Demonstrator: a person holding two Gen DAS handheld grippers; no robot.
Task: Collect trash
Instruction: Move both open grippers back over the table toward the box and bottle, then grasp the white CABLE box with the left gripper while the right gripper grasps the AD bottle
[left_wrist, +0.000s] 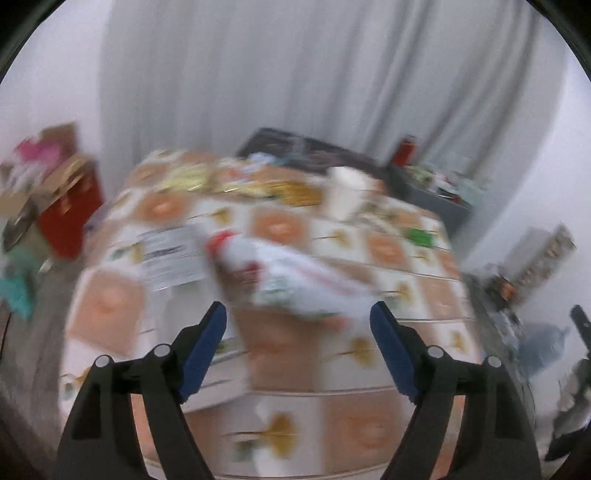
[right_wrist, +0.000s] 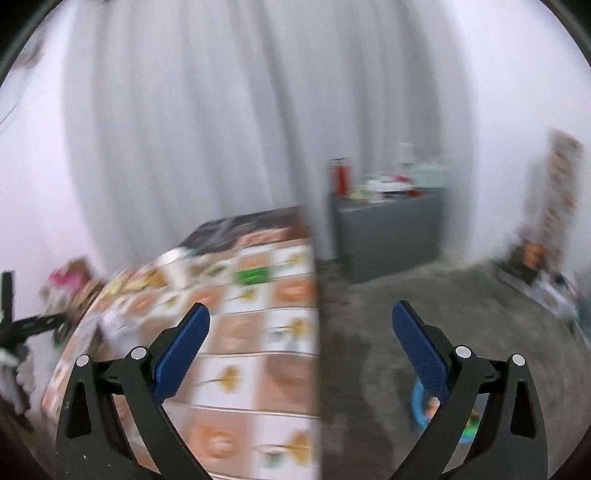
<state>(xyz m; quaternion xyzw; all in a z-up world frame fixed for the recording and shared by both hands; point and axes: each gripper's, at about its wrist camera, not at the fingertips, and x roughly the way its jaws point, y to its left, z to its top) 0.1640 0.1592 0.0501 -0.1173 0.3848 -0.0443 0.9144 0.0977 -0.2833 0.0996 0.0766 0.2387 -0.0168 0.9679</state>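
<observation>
Both views are motion-blurred. A crumpled white plastic wrapper with red and green print (left_wrist: 291, 277) lies on the patterned tablecloth (left_wrist: 280, 343). My left gripper (left_wrist: 298, 314) is open, its blue pads either side of the wrapper's near end, just short of it. A white printed paper (left_wrist: 171, 256), a white paper cup (left_wrist: 345, 194), a green scrap (left_wrist: 419, 236) and yellow wrappers (left_wrist: 258, 186) also lie on the table. My right gripper (right_wrist: 301, 314) is open and empty, over the table's right edge (right_wrist: 316, 332). The green scrap (right_wrist: 253, 276) shows there too.
A red box with cardboard and clutter (left_wrist: 70, 214) stands on the floor at left. A grey cabinet (right_wrist: 388, 236) with a red bottle (right_wrist: 341, 179) stands by the white curtain. Grey carpet (right_wrist: 388, 314) lies right of the table, with a blue toy (right_wrist: 424, 410) on it.
</observation>
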